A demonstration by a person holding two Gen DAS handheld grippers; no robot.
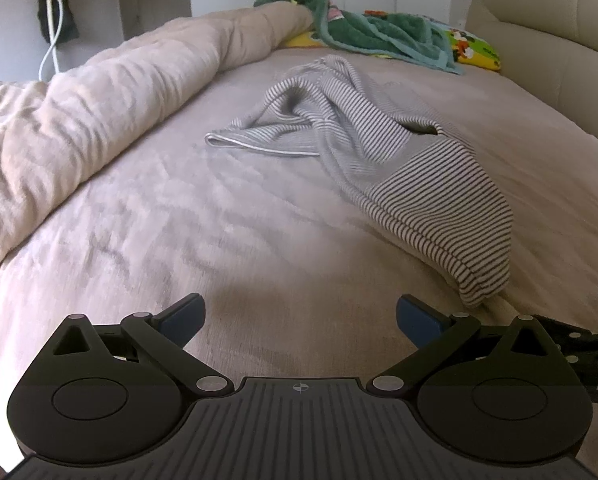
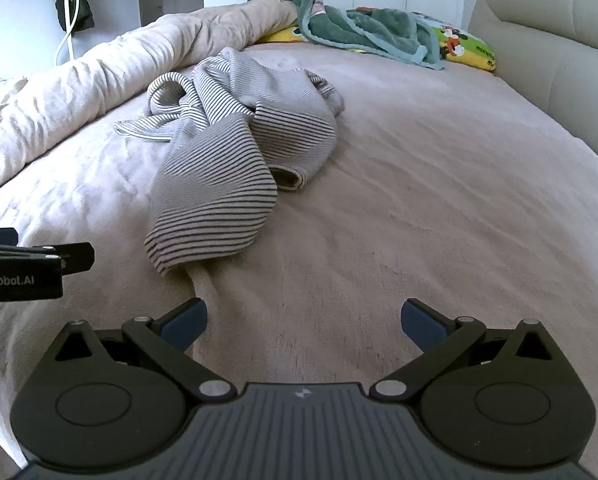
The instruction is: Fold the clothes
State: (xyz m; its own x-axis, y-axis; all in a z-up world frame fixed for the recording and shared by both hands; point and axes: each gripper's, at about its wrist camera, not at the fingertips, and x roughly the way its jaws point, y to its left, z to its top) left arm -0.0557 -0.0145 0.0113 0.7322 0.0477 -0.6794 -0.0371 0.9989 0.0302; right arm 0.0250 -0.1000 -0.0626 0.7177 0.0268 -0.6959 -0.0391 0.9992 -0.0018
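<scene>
Approach step: both hand-held grippers, left [image 1: 301,316] and right [image 2: 303,316], gape empty. Next, grasp the crumpled shirt [image 2: 223,160] and spread it on the bed [image 2: 419,208].

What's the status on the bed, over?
Left gripper open, empty. Right gripper open, empty. Striped garment crumpled on bedsheet, unfolded. Path clear; green towel at far end.

A crumpled grey-and-white striped knit garment [image 1: 383,160] lies on the beige bed sheet [image 1: 179,240]. The left gripper [image 1: 301,318] hovers nearby, fingers [image 1: 183,316] spread wide. A rolled beige duvet [image 1: 99,92] lies left, a green towel [image 1: 363,28] beyond.
</scene>
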